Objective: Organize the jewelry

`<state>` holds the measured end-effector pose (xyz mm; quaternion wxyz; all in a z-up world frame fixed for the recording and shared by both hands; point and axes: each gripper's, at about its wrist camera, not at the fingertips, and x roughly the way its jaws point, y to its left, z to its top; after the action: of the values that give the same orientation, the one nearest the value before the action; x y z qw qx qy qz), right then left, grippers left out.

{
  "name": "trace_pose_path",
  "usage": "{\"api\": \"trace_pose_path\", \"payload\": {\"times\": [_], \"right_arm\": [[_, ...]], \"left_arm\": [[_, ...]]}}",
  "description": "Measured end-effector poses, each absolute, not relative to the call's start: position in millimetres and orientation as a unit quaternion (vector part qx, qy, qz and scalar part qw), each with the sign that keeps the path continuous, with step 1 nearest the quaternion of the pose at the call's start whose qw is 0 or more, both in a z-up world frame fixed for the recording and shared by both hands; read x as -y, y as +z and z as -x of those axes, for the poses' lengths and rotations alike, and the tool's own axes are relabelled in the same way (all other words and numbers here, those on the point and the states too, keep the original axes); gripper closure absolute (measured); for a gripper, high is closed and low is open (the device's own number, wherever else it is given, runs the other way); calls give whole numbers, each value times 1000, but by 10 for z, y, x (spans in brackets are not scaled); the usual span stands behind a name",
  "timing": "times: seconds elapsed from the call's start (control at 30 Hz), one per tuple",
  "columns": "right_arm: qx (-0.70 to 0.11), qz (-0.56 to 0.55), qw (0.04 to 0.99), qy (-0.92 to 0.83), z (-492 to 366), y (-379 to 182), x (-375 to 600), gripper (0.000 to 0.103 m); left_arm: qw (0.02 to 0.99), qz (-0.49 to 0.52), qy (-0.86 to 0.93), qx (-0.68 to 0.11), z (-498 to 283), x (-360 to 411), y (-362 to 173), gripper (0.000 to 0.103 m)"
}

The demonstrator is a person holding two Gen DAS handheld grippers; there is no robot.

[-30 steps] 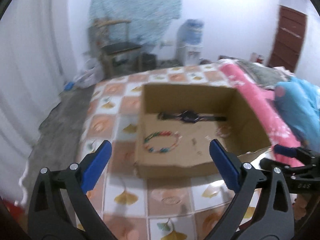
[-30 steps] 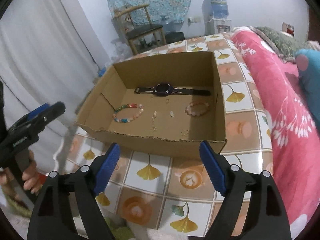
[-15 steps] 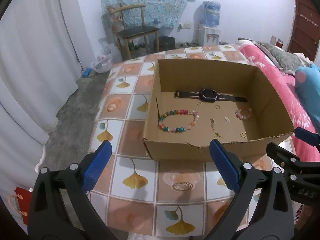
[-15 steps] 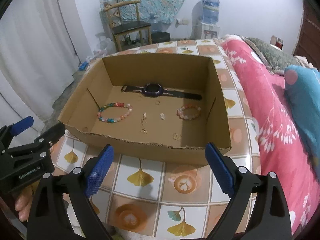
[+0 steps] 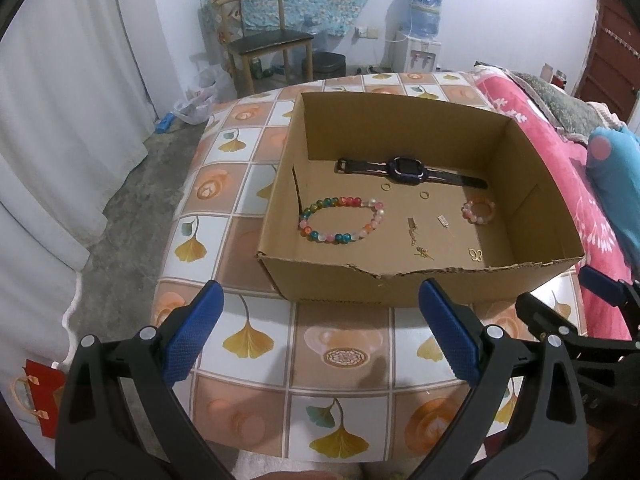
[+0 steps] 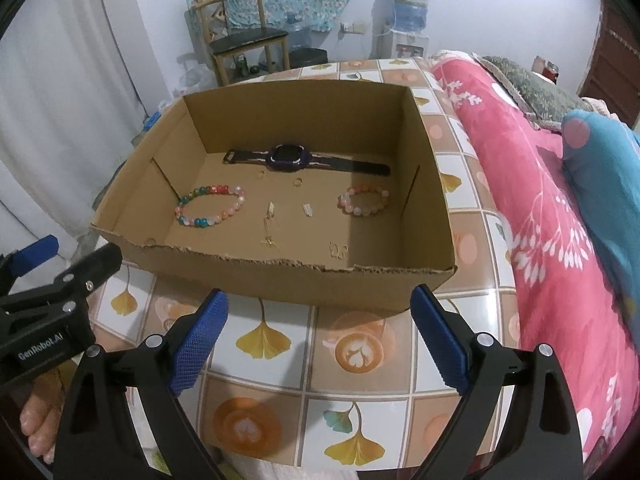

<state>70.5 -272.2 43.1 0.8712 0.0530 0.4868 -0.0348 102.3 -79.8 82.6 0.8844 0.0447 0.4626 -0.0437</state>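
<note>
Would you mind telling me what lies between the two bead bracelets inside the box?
Small gold pieces lie on the box floor between the large bracelet and small bracelet, clearest in the right wrist view.

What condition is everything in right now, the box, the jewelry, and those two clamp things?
Cardboard box: open-topped, near rim torn.
Watch: strap laid out flat by the far wall.
Large beaded bracelet: lying flat, closed loop.
Small beaded bracelet: lying flat, closed loop.
Left gripper: open, empty, short of the box.
Right gripper: open, empty, short of the box.
</note>
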Motion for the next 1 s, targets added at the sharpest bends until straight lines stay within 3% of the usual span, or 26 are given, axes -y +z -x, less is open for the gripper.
{"api": "trace_pose_path", "payload": {"times": [1.0], "right_arm": [[-488,-59,870,-37,-698,427,2742,13]], "left_arm": [[878,-41,-49,-473,-1019,805,790,8]]}}
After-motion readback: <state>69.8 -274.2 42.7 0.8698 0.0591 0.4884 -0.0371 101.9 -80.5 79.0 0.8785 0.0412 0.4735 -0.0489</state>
